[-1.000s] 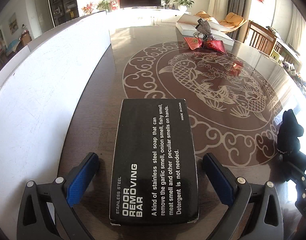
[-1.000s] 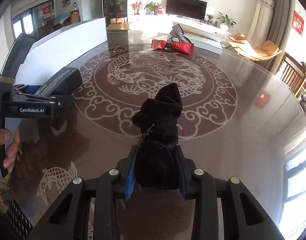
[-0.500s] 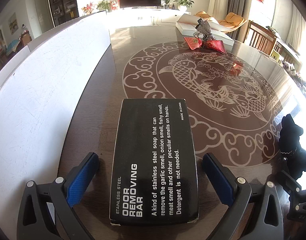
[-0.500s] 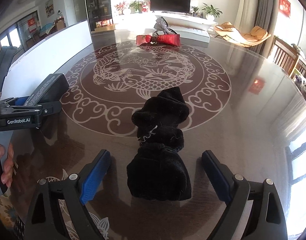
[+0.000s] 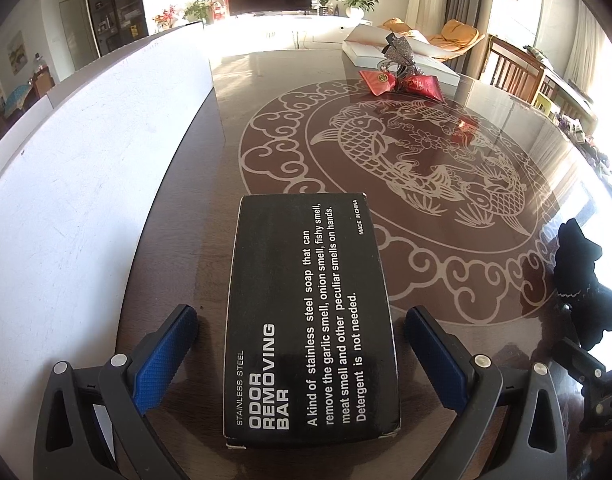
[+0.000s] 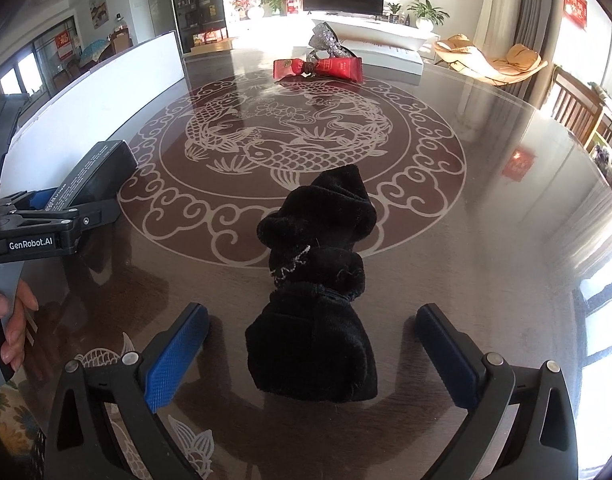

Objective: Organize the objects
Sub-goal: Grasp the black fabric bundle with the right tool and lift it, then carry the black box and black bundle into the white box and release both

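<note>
A black box labelled "Odor Removing Bar" (image 5: 310,312) lies flat on the dark table between the open fingers of my left gripper (image 5: 302,348), untouched by the blue pads. A black velvet pouch (image 6: 318,292) rests on the table between the open fingers of my right gripper (image 6: 312,344), also untouched. In the right wrist view the box (image 6: 94,180) and the left gripper (image 6: 50,232) show at the left. In the left wrist view the pouch (image 5: 582,276) shows at the right edge.
A white board (image 5: 86,184) stands along the table's left side. A red wrapped packet (image 6: 318,68) with a silver ornament (image 6: 326,42) and a white box (image 5: 402,54) sit at the far end. The glossy table (image 6: 486,240) has a fish pattern.
My right gripper has opened and let go of the black pouch, which now rests on the table, and it has drawn back slightly. The left gripper and box have not moved.
</note>
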{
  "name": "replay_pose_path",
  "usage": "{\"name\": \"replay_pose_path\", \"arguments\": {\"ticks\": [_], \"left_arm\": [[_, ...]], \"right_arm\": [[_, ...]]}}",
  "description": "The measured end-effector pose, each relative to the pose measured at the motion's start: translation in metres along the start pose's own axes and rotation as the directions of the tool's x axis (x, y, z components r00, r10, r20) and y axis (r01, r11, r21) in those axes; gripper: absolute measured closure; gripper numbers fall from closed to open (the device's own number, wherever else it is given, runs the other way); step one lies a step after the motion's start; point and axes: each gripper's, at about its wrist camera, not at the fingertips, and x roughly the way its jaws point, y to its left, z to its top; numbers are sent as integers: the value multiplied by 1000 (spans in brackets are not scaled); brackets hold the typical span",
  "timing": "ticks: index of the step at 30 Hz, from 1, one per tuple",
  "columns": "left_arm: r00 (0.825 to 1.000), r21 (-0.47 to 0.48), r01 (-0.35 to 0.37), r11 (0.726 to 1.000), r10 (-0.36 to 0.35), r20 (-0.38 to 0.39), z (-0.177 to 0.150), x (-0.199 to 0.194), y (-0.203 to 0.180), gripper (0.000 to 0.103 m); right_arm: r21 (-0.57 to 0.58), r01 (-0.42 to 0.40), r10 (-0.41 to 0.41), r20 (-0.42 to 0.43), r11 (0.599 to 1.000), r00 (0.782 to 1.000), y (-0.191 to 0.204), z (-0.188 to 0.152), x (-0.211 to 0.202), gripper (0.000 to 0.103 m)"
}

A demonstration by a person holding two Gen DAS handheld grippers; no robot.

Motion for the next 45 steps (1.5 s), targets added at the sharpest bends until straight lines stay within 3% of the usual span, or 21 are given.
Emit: {"name": "replay_pose_path", "arguments": {"ticks": [4,8,9,10,11,12,13,18,22,25,30,33,35,38,39,40,42,45], "left_arm": [[995,117,77,990,-69,-66,-2,-3,4,0],[991,106,90,990,-79,-109,1,-4,6,0],[993,101,80,992,-71,-89,0,-6,6,13],[997,106,58,993,-52,-59,-2,-10,7,34],[997,101,68,993,-65,-36,-3,-13,8,44],[998,98,53,994,-51,-25,-4,-16,8,45],[999,94,45,995,-44,-13,-6,-18,9,46],[991,12,99,995,-99,92,-13,-55,15,46],[963,-82,204,976,-185,195,-7,-106,34,46],[948,-124,221,967,-184,259,1,-145,64,46],[963,-205,109,973,-51,266,5,-175,142,45],[979,-268,1,963,53,196,-7,-167,196,45],[984,-299,-73,951,118,136,-18,-158,227,45],[979,-296,-187,937,201,18,-32,-140,257,43],[975,-294,-214,932,221,-8,-35,-136,262,37],[971,-294,-235,927,239,-21,-39,-134,266,29],[964,-293,-258,921,265,-16,-46,-137,268,19],[958,-284,-261,923,284,39,-53,-148,256,13]], "right_arm": [[54,-122,126,-61,991,990,-19,9,-4,0],[12,-112,112,-92,994,989,-11,28,-2,3],[-23,-105,102,-108,994,989,-4,32,0,13],[-59,-89,81,-126,994,989,2,34,2,40],[-85,-60,47,-152,995,987,6,33,6,58],[-98,-24,9,-147,995,989,9,33,4,67],[-87,-18,6,-147,996,989,9,32,2,68],[-39,-43,40,-86,998,996,8,35,-26,68],[-40,-85,85,-14,996,996,27,64,-55,68],[-88,-144,149,52,986,987,65,94,-78,68],[-192,-319,341,94,928,936,167,133,-99,68],[-251,-416,445,68,874,893,234,145,-96,68],[-300,-447,480,46,843,876,277,146,-90,68],[-356,-445,478,6,822,878,326,142,-73,66],[-361,-440,470,-7,822,883,337,139,-64,61],[-361,-437,461,-22,824,887,344,137,-56,47],[-354,-432,450,-33,830,892,349,131,-47,33],[-340,-432,466,22,835,884,329,120,-55,29]]}}
